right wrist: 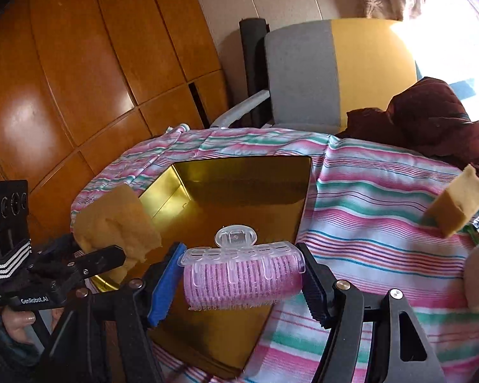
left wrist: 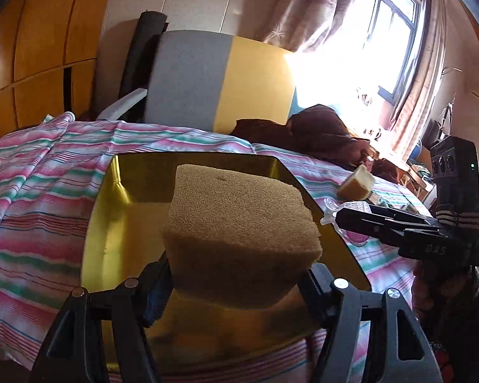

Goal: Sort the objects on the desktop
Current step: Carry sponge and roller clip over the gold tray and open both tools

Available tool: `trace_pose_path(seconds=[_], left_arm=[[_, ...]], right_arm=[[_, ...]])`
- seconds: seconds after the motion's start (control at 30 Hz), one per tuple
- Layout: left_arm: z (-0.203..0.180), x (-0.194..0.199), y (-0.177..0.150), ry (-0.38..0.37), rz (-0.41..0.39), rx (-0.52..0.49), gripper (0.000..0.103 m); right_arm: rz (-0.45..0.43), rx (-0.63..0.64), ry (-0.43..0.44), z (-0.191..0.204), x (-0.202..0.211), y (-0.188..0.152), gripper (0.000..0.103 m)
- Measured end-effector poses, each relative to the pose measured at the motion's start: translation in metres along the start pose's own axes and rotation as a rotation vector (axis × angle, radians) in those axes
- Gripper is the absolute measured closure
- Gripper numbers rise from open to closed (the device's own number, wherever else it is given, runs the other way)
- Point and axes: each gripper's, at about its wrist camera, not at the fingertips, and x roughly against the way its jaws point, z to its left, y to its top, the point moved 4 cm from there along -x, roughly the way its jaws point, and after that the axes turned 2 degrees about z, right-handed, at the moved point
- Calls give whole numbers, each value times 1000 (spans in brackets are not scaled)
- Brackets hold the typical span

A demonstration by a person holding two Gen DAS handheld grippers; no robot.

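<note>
Tan sponge (left wrist: pixel 239 223) clamped in left tool (left wrist: pixel 236 282), held above gold tray (left wrist: pixel 118 198). Pink hair roller (right wrist: pixel 242 279) with clear clip squeezed end to end in right tool (right wrist: pixel 239 284), over the tray's near right edge. Tray sits on striped cloth (right wrist: pixel 383 223) covering the table. Second sponge piece (right wrist: pixel 456 206) on cloth, right of tray, apart. Grey-yellow chair (right wrist: pixel 335 73) behind.

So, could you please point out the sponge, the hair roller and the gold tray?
sponge (left wrist: pixel 239 223): left wrist view, top face.
hair roller (right wrist: pixel 242 282): right wrist view, pink barrel.
gold tray (right wrist: pixel 239 185): right wrist view, bare floor.
</note>
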Motion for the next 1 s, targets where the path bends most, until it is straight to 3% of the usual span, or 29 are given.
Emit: trace_pose_path(seconds=[0.23,0.47,0.67,0.8,0.9,1.0], left_arm=[[47,-28,34,83,58,51,33],[89,-62,55,155,155,119,33],[100,-77,54,177,202,124,31],[98,-80,51,199,215,93,30],[96,-88,54,194,245,77,23],[99,-90,63,190,243,112,23]], right_arm=[[129,-87,-21,-11,-69,47,34],[230,-63,-102,-13,-116,68,32],[194,-113,-111,-29,-117,75,27],[142,-147,-82,-35,-93,68,26],[63,-156,-57,-37,-64,58,21],[14,-152,-60,-38,-37,39,20]])
